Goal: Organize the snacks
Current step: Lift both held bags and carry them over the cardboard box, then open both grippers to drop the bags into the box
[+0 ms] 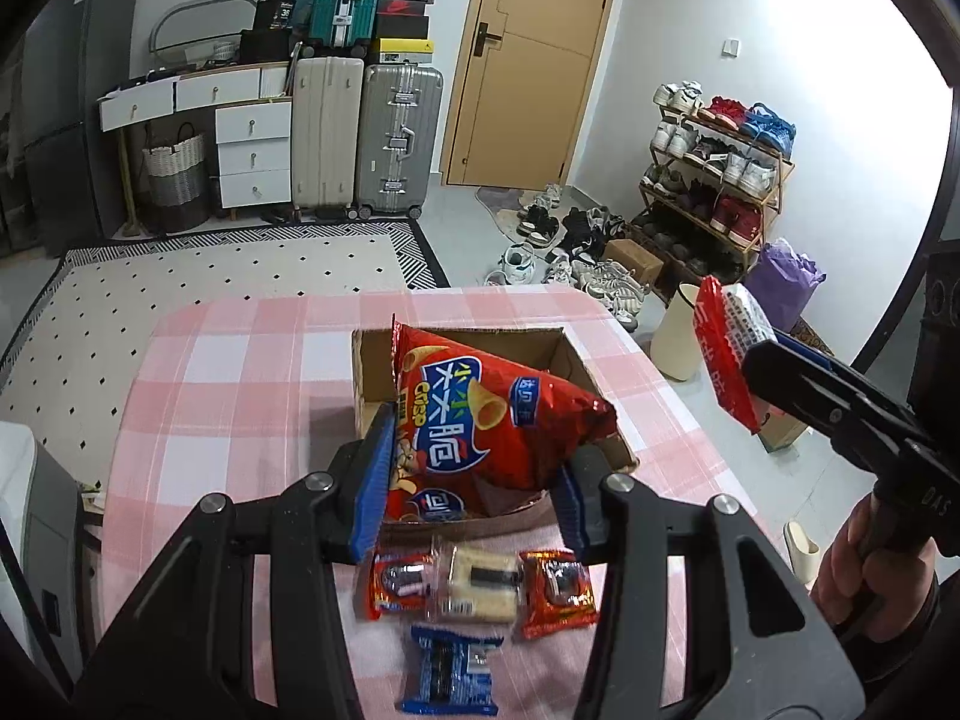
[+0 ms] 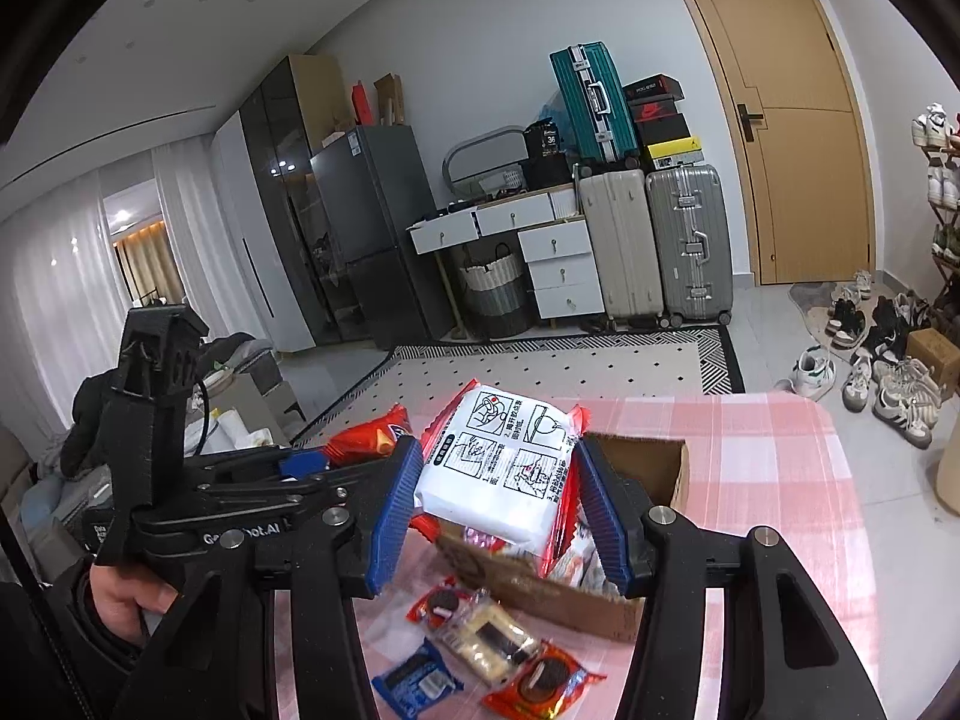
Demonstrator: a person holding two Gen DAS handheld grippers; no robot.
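Note:
My left gripper [image 1: 474, 480] is shut on a big red chip bag [image 1: 480, 414], which hangs over the open cardboard box [image 1: 558, 342] on the pink checked table [image 1: 240, 372]. My right gripper [image 2: 498, 510] is shut on a red and white noodle packet [image 2: 504, 474], held above the box [image 2: 654, 462]; it shows at the right of the left wrist view as the packet [image 1: 729, 342]. On the cloth near me lie small cookie packs: two red ones [image 1: 558, 594], a clear one [image 1: 480, 588] and a blue one [image 1: 450, 672].
A cream bin [image 1: 678, 336] stands on the floor right of the table. Shoes and a shoe rack [image 1: 714, 180] fill the far right. Suitcases [image 1: 366, 138], white drawers [image 1: 252, 144] and a door [image 1: 528, 60] line the back wall. A patterned rug [image 1: 210, 288] lies beyond the table.

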